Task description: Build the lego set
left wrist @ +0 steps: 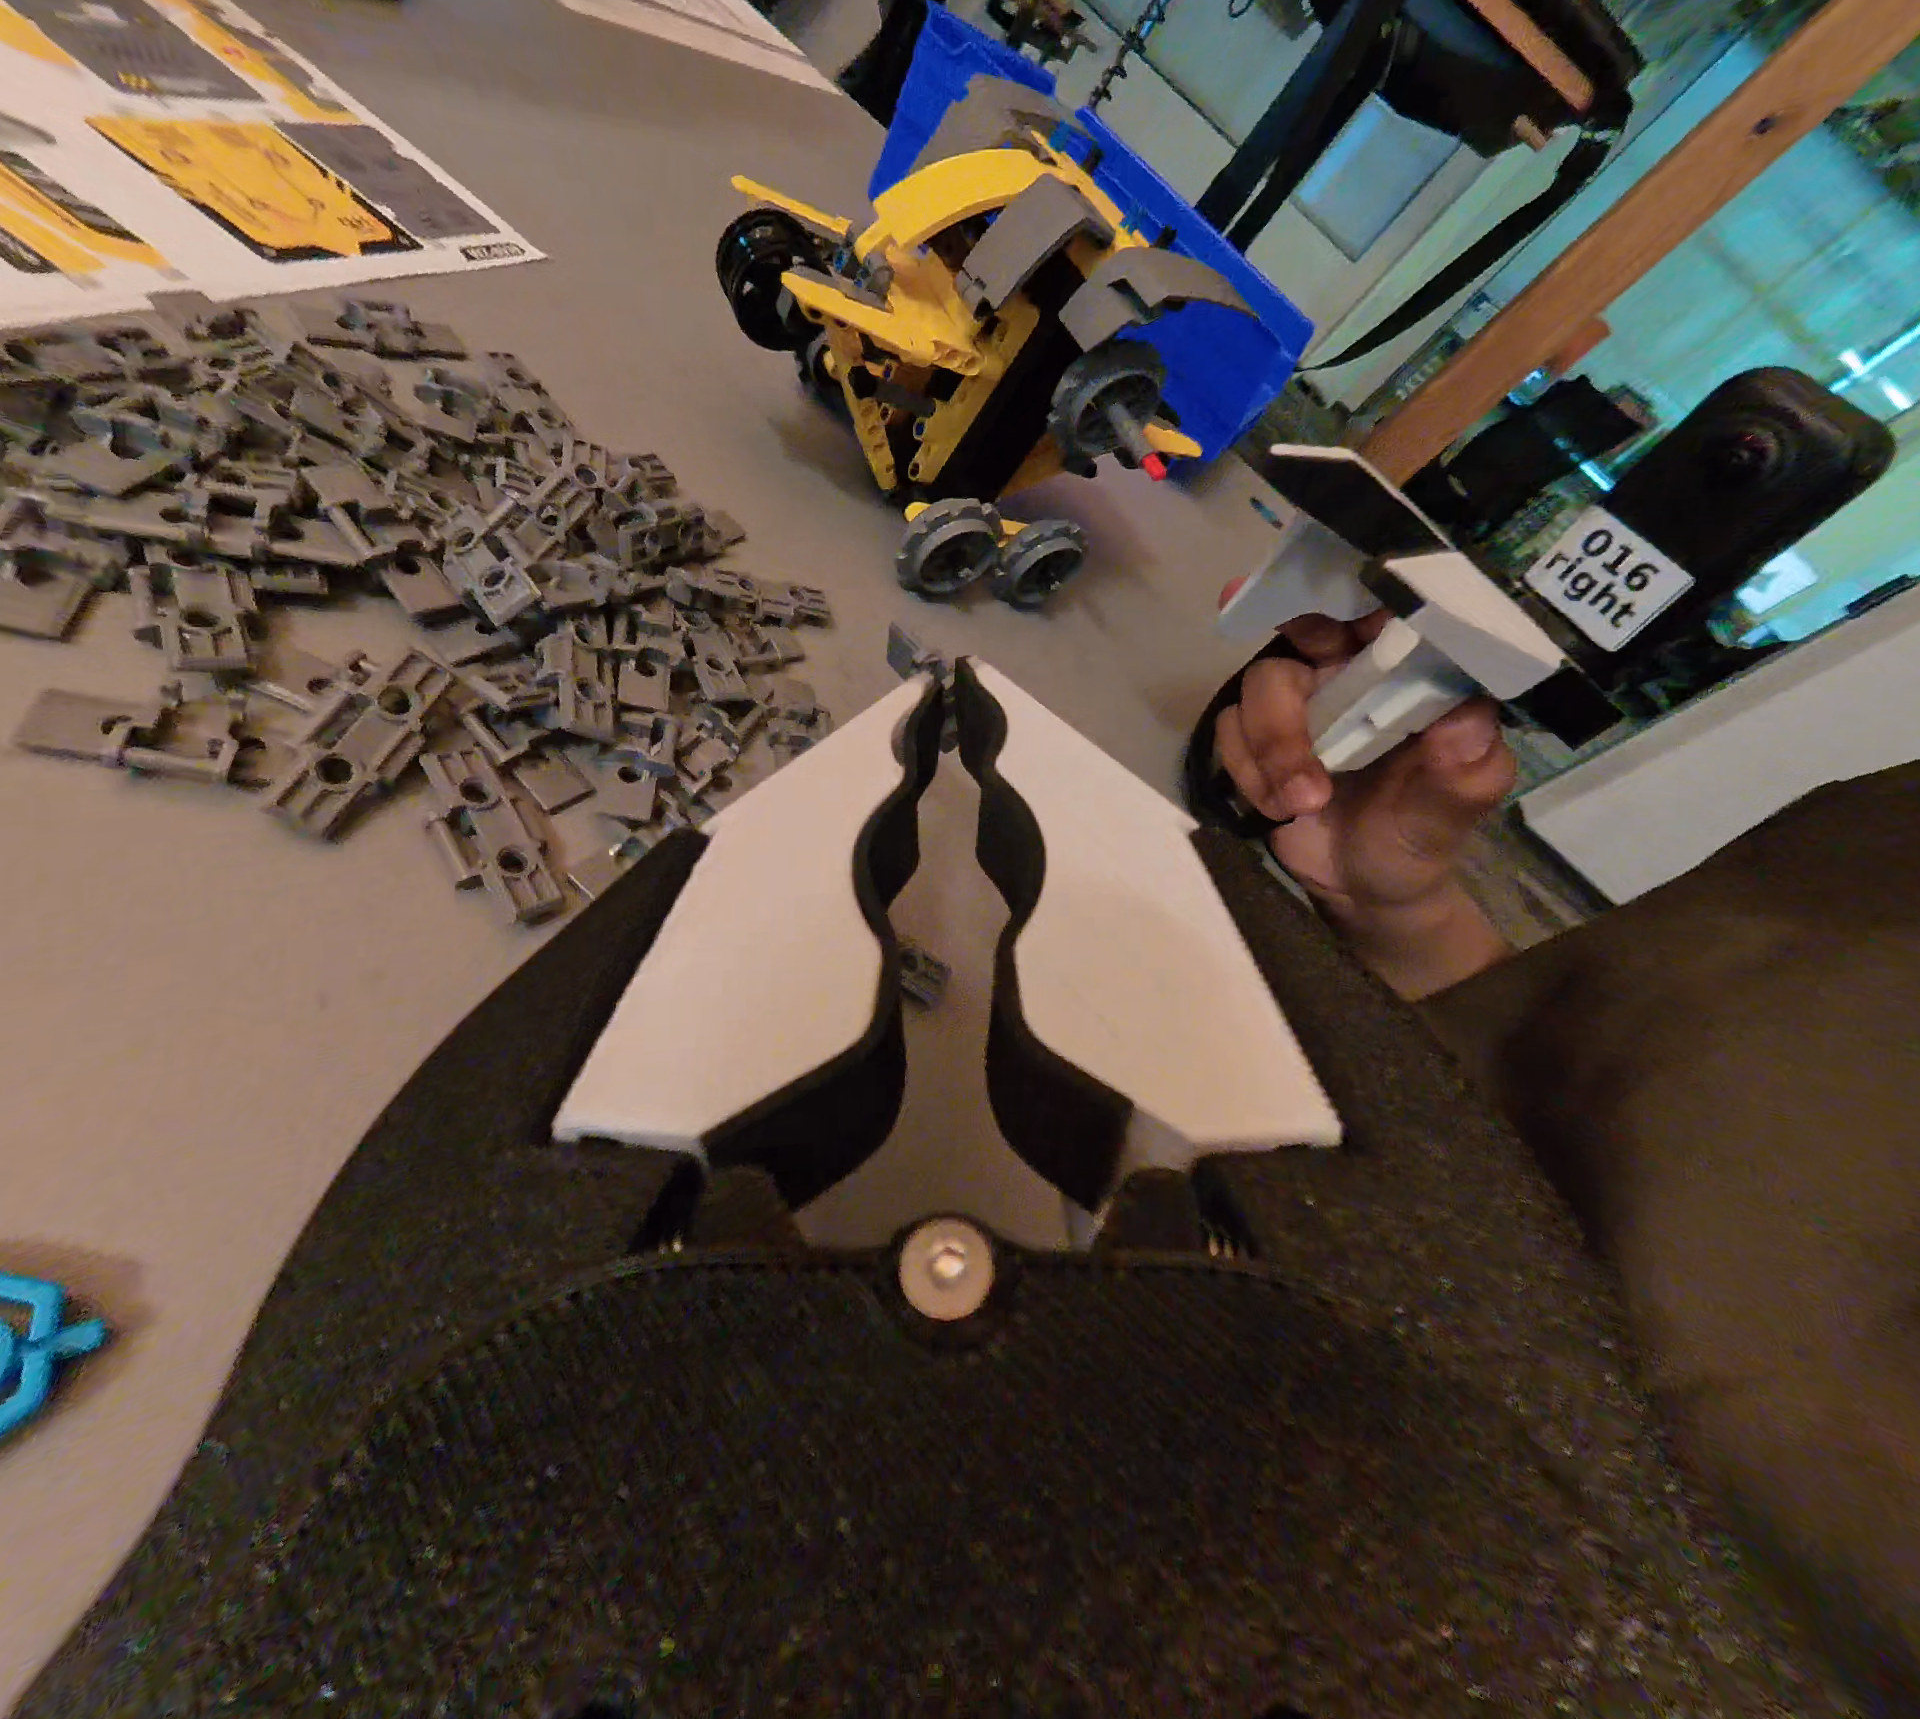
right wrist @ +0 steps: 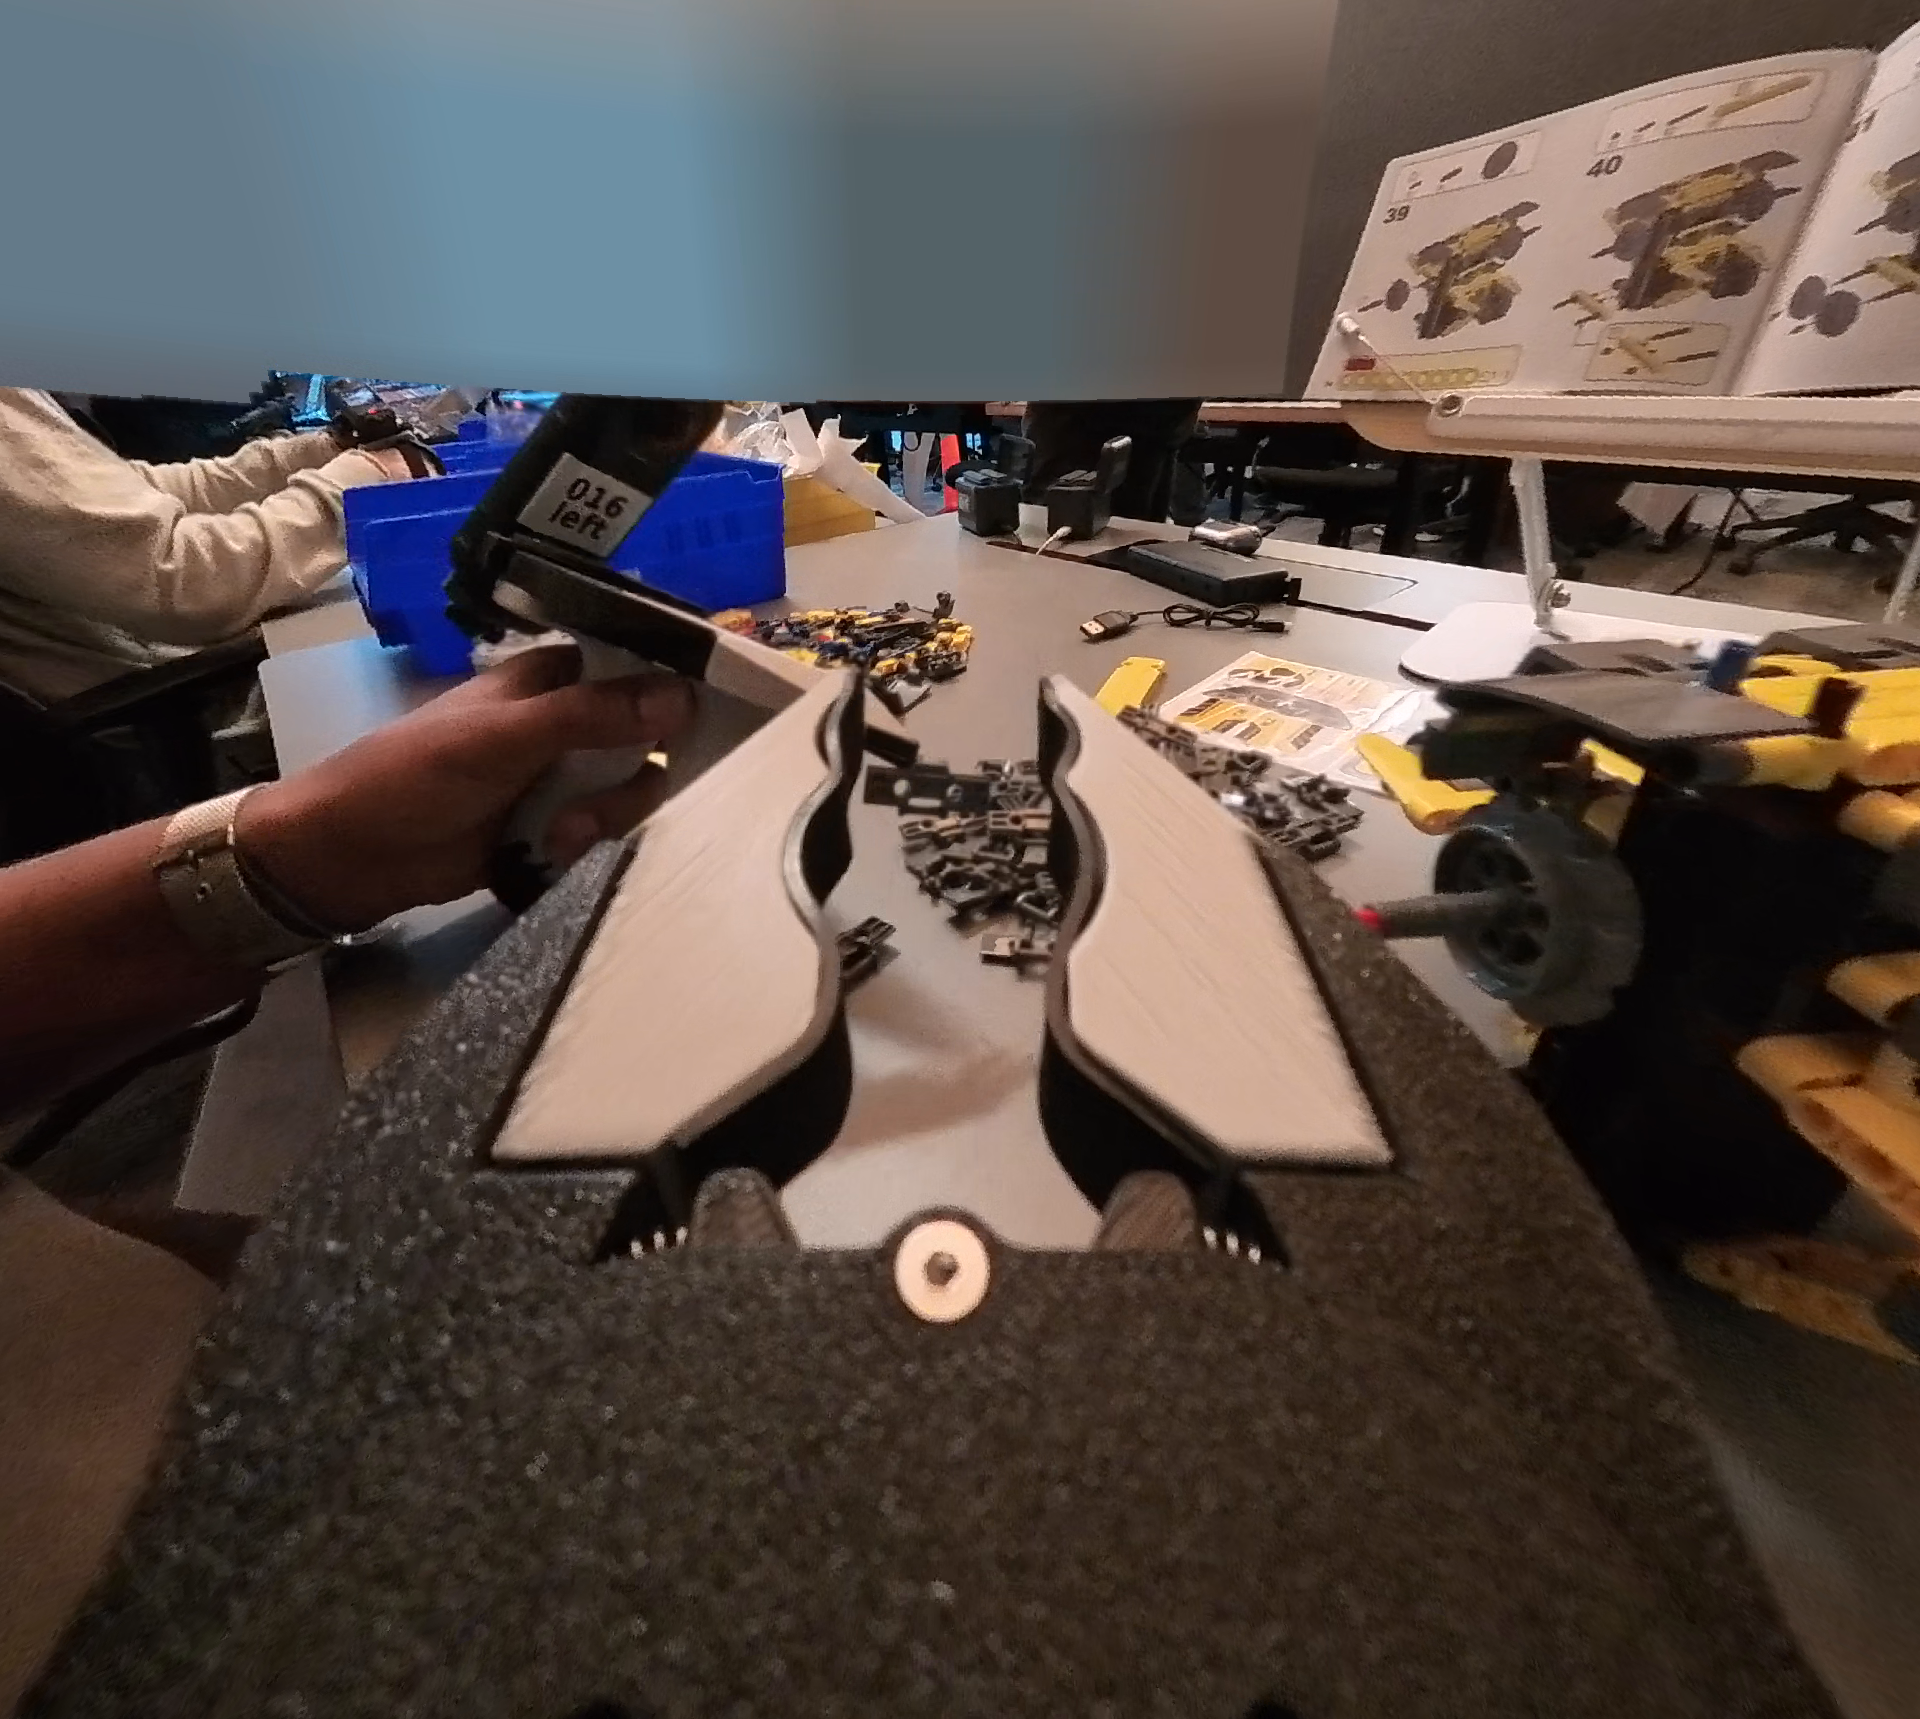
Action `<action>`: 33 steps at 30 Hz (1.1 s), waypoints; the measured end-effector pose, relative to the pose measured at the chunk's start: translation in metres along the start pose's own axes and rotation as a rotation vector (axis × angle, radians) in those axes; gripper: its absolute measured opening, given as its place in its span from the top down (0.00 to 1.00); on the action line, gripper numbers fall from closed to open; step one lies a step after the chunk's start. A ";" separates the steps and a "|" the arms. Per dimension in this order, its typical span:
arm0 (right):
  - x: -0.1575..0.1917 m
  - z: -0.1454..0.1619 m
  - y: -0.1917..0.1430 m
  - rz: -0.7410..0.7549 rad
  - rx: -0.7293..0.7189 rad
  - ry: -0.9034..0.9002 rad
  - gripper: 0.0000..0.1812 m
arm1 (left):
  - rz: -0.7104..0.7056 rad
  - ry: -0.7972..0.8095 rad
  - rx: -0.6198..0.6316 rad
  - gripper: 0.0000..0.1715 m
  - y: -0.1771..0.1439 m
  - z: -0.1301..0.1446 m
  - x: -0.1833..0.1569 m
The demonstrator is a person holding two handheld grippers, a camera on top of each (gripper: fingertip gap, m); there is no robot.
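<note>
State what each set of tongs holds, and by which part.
Left tongs: shut on a small grey building piece, pinched at one end by the tips. Right tongs: open, holding nothing.

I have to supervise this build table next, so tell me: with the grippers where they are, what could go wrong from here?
The left gripper pinches a small grey piece only at its fingertips; it might slip and vanish into the pile of grey pieces. The open right gripper hangs beside the yellow toy vehicle, whose axle sticks out; a sideways swing could knock it.

Small grey piece (left wrist: 916, 653) (pinched, tilted)
</note>
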State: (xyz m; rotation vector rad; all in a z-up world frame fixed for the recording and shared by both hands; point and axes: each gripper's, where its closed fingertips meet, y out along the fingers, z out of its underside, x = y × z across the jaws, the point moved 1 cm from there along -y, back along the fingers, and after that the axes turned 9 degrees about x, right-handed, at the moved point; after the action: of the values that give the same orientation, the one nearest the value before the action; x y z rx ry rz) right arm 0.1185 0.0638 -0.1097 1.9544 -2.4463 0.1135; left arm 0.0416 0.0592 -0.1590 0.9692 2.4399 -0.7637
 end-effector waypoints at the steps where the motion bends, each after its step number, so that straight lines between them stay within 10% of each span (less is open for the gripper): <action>1: 0.001 0.001 0.001 -0.004 0.012 -0.003 0.82 | 0.013 -0.005 0.001 1.00 -0.001 0.000 -0.001; 16: 0.006 0.008 0.006 -0.014 0.062 -0.028 0.83 | -0.065 0.029 0.034 1.00 -0.013 0.011 -0.005; 33: 0.004 0.006 0.004 -0.020 0.040 -0.004 0.83 | -0.506 0.333 0.440 0.92 0.030 0.044 0.031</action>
State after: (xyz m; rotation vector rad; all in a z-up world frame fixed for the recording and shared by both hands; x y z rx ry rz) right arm 0.1142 0.0599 -0.1153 1.9957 -2.4450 0.1597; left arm 0.0491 0.0656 -0.2200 0.6537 2.9250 -1.4595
